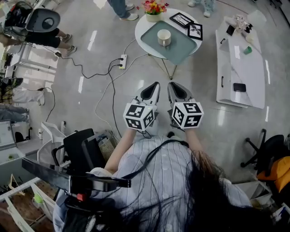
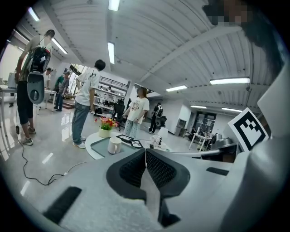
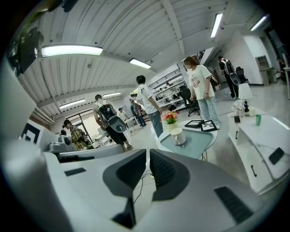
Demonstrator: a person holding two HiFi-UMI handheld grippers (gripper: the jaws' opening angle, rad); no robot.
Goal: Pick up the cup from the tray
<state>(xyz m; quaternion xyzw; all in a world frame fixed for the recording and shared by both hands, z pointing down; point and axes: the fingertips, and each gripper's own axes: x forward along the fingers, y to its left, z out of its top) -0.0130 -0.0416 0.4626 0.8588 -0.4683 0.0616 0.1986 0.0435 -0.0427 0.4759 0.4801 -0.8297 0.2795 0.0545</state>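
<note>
I'm holding both grippers side by side over the floor, well short of the table [image 1: 140,26]. Left gripper [image 1: 154,86]: jaws together, nothing in them. Right gripper [image 1: 172,86]: jaws closed up, empty too. Cup [image 1: 164,37] stands upright on the grey-green tray [image 1: 181,49], in its far-left part. Tray lies on the round white table, with flowers [image 1: 154,7] and frames [image 1: 181,19] beside it. Cup is well apart from both grippers, ahead of them. White bench [image 1: 240,68] stands right of the table.
</note>
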